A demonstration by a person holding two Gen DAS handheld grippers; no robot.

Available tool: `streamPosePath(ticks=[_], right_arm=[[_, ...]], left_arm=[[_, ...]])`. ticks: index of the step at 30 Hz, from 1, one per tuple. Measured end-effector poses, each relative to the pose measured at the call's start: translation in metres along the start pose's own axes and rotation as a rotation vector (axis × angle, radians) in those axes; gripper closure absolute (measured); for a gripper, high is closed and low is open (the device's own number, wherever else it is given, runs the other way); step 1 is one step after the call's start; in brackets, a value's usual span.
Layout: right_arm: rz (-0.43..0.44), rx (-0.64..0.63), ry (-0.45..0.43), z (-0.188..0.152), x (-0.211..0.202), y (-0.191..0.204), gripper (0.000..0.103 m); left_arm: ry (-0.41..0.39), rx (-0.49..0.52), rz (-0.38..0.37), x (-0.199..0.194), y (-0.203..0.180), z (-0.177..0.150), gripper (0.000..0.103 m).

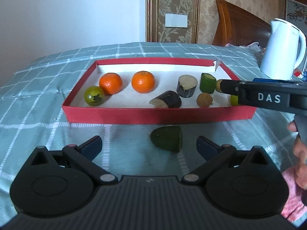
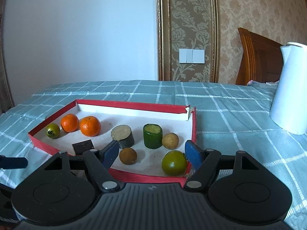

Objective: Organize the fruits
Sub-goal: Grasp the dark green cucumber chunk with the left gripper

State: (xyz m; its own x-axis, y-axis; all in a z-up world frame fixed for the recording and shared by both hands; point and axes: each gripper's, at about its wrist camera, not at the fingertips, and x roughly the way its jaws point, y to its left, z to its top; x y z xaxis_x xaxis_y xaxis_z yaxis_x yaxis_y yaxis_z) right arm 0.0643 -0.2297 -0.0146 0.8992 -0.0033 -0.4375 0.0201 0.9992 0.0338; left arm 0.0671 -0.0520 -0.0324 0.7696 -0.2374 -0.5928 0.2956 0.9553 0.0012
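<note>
A red tray (image 1: 153, 115) with a white floor holds two oranges (image 1: 110, 83), a green tomato (image 1: 94, 95), two dark cut pieces (image 1: 186, 86), an upright cucumber piece (image 1: 207, 83) and a brown round fruit (image 1: 205, 100). On the cloth before the tray lies a cut cucumber end (image 1: 167, 139), just ahead of my open left gripper (image 1: 149, 145). My right gripper (image 2: 151, 153) hangs over the tray's near right corner (image 2: 153, 178), jaws apart. A second green tomato (image 2: 174, 163) rests on the tray floor between them, close to the right finger (image 2: 192, 153) and free of the left.
A white kettle (image 1: 282, 48) stands on the checked green tablecloth (image 1: 38, 99) right of the tray. A person's hand (image 1: 299, 149) and a pink sleeve (image 1: 291, 191) show at the right edge. A wooden headboard (image 1: 239, 25) and a wall stand behind the table.
</note>
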Motion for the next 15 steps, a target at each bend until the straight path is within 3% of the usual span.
streamPosePath(ticks=[11, 15], right_arm=[[0.009, 0.005, 0.011, -0.001, 0.000, 0.000, 0.023], [0.007, 0.004, 0.012, -0.001, 0.000, 0.000, 0.023]], left_arm=[[-0.007, 0.009, -0.005, 0.008, -0.006, 0.000, 0.001], [0.015, 0.026, -0.023, 0.012, -0.008, 0.001, 0.021]])
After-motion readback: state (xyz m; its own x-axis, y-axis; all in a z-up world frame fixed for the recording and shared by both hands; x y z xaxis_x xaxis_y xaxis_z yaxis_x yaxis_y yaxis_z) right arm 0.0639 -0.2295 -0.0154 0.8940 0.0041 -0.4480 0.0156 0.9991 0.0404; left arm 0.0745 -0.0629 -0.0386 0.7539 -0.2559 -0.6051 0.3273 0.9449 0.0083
